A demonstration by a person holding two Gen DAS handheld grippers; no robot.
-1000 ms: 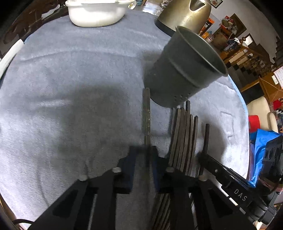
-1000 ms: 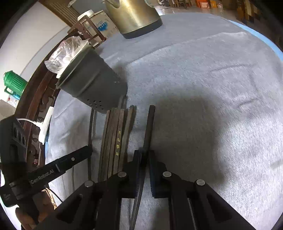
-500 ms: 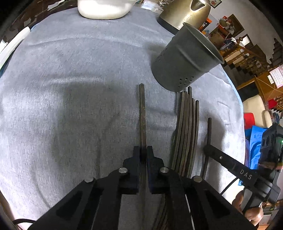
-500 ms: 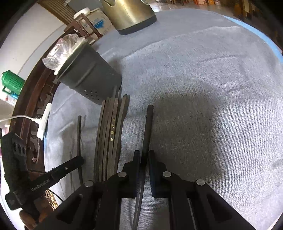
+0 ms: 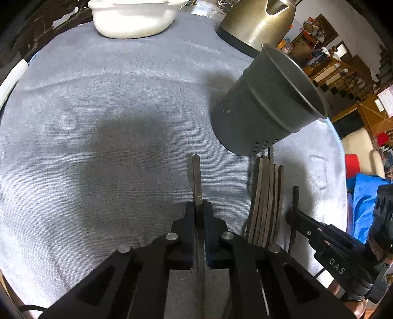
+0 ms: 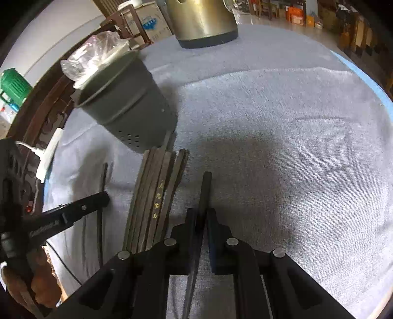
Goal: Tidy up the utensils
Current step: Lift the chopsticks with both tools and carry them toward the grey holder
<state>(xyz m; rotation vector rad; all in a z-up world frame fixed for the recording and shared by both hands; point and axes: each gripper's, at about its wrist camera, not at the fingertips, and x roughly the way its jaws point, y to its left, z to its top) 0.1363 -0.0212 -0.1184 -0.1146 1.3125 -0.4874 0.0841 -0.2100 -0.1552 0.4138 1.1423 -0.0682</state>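
Observation:
My left gripper [image 5: 199, 211] is shut on a dark chopstick [image 5: 197, 176] that points forward over the grey cloth. My right gripper [image 6: 202, 218] is shut on another dark chopstick [image 6: 205, 191]. A bundle of several dark chopsticks [image 5: 266, 196] lies on the cloth to the right of my left gripper; it also shows in the right wrist view [image 6: 157, 191], left of my right gripper. A grey perforated utensil holder [image 5: 265, 105] stands just beyond the bundle, also seen in the right wrist view [image 6: 122, 103]. A single chopstick [image 5: 296, 208] lies apart from the bundle.
A white dish [image 5: 132, 17] and a brass-coloured kettle [image 5: 255, 22] stand at the far edge of the table. The kettle [image 6: 203, 22] also shows in the right wrist view. A grey towel [image 5: 98, 122] covers the round table.
Both grippers stay shut on their chopsticks. The left gripper has shifted so the holder looks closer and larger. The right gripper has moved forward a little toward the holder.

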